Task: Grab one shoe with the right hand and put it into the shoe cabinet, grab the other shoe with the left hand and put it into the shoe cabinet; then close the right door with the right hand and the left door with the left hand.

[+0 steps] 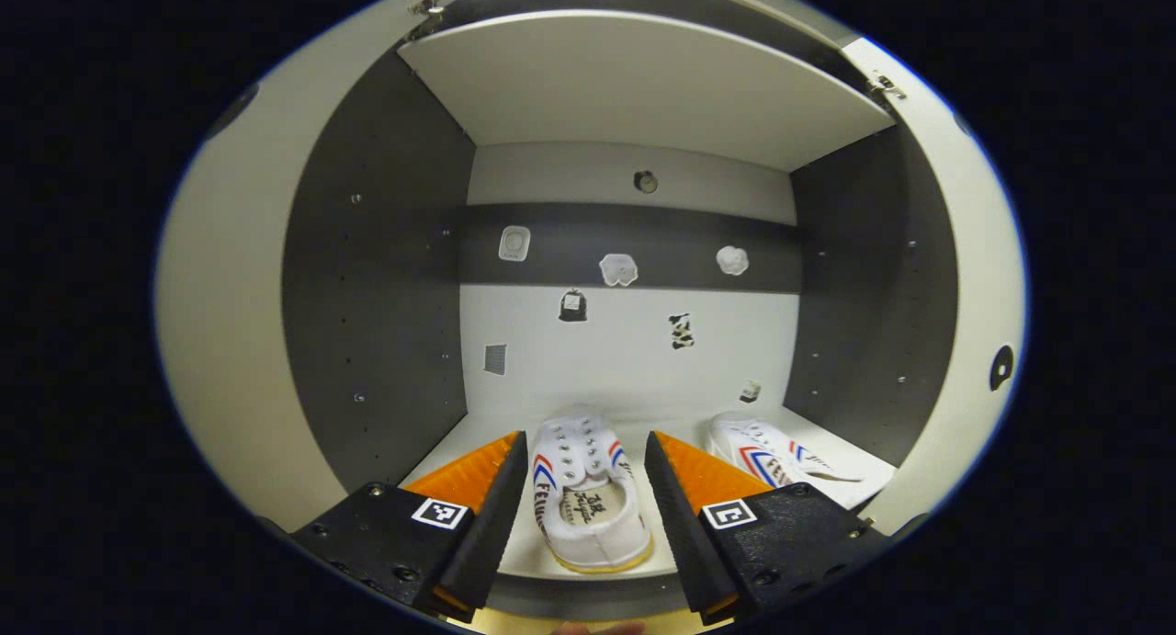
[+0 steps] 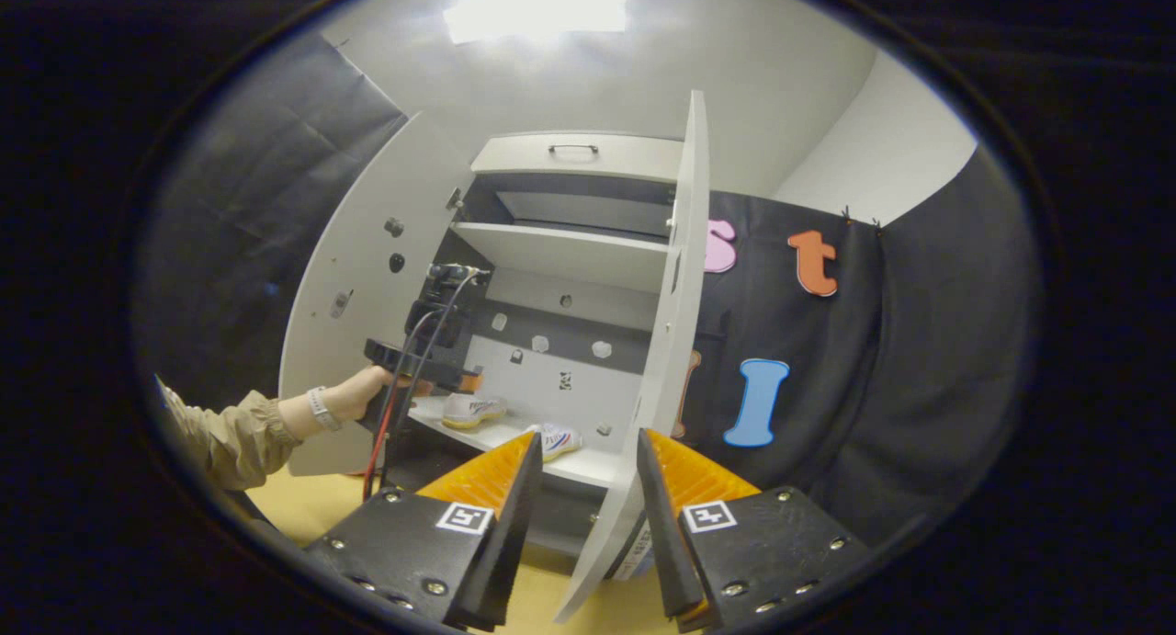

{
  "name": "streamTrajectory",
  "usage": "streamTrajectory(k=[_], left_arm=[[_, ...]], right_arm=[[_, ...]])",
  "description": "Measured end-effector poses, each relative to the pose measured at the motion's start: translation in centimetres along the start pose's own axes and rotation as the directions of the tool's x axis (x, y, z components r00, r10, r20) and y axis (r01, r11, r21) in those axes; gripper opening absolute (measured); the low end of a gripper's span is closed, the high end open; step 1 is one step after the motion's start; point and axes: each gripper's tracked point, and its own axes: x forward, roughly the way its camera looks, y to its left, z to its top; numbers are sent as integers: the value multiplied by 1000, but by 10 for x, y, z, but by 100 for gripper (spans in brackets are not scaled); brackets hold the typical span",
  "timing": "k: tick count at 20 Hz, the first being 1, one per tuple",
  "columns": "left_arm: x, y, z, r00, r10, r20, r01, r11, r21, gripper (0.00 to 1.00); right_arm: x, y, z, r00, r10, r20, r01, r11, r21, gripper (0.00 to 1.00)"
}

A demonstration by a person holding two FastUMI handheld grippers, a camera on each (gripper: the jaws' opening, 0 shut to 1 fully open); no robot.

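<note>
Between the left fingers: left gripper (image 1: 586,488) spread wide, holding nothing; wedge-shaped fingers (image 1: 478,474) with ribbed inner faces flank the near shoe (image 1: 588,497) without touching it, as far as the fisheye lets me judge.
Near shoe: white canvas low-top, striped sides, pale rubber sole; heel toward the camera, resting at the front lip of the lower shelf (image 1: 441,456).
Second shoe: second shoe (image 1: 767,456), same make, lies to the right on the same shelf, well apart from the first, partly hidden behind the right finger.
Cabinet interior: shoe cabinet (image 1: 377,277) has dark matte side walls with peg holes, a pale smooth upper shelf, and a two-tone back panel with small stickers too small to make out.
Right gripper fingers: right gripper (image 2: 579,488) spread apart, gripping nothing; the bottom edge of the right door (image 2: 675,341) shows between them, but I cannot tell whether it touches.
Doors: right door and left door (image 2: 367,341) both stand open, flat pale boards.
Farther off, right gripper view: a hand (image 2: 354,396) in a khaki sleeve holds the left gripper at the shelf; trailing cables, both shoes visible inside.
</note>
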Motion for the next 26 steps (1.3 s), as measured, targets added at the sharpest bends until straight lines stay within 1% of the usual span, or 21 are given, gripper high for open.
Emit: streamTrajectory(k=[3, 5, 6, 7, 8, 10, 12, 13, 15, 17, 18, 19, 20, 21, 22, 23, 24, 25, 26], left_arm=[[-48, -17, 16, 997, -67, 30, 65, 997, 36, 82], [-80, -31, 32, 990, -121, 79, 116, 992, 55, 82], [-95, -35, 37, 986, -136, 97, 130, 990, 63, 84], [-111, -37, 42, 982, -150, 112, 143, 987, 66, 90], [-124, -40, 47, 979, -165, 124, 158, 985, 66, 93], [-149, -39, 51, 975, -177, 134, 169, 983, 70, 93], [-168, -35, 54, 973, -183, 142, 173, 982, 79, 93], [-176, -32, 52, 973, -183, 139, 173, 982, 79, 93], [-188, -24, 50, 975, -179, 131, 171, 983, 73, 93], [-197, -12, 52, 977, -160, 141, 151, 986, 75, 93], [-200, -6, 52, 978, -151, 141, 141, 987, 78, 96], [-205, -1, 50, 979, -144, 141, 134, 988, 83, 93], [-210, 2, 49, 980, -140, 140, 129, 988, 85, 93], [-215, 5, 47, 981, -140, 138, 129, 988, 86, 94], [-221, 7, 48, 980, -142, 139, 131, 988, 86, 93], [-226, 9, 48, 979, -144, 143, 133, 988, 83, 97], [-231, 13, 49, 979, -139, 147, 129, 989, 78, 94], [-239, 17, 51, 979, -132, 156, 121, 990, 76, 93], [-245, 22, 55, 978, -121, 168, 109, 991, 77, 93]], right_arm=[[-6, -17, 16, 999, -48, 21, 48, 999, -2, 61], [-7, -30, 25, 996, -88, 34, 88, 996, 3, 64], [-5, -39, 27, 993, -116, 39, 115, 993, 8, 68], [-3, -44, 29, 991, -129, 40, 129, 992, 14, 72], [0, -52, 27, 988, -149, 34, 149, 989, 17, 82], [8, -72, 19, 981, -195, 14, 194, 981, 28, 84], [16, -89, 12, 973, -229, -10, 229, 972, 52, 94], [21, -97, 5, 971, -239, -30, 240, 968, 71, 94], [31, -102, -5, 971, -227, -70, 235, 963, 135, 94], [41, -106, -16, 971, -213, -107, 231, 954, 193, 94], [45, -107, -21, 972, -202, -117, 224, 950, 216, 93], [47, -106, -23, 974, -189, -128, 216, 944, 250, 93], [47, -103, -22, 976, -168, -136, 202, 935, 292, 89], [48, -101, -25, 978, -146, -146, 187, 927, 325, 92], [49, -98, -26, 981, -125, -149, 171, 922, 347, 92], [50, -96, -28, 982, -111, -154, 160, 920, 359, 92], [51, -95, -28, 982, -105, -156, 155, 921, 358, 89], [52, -93, -28, 983, -104, -154, 152, 926, 344, 89], [52, -91, -26, 982, -108, -153, 154, 932, 327, 92]])
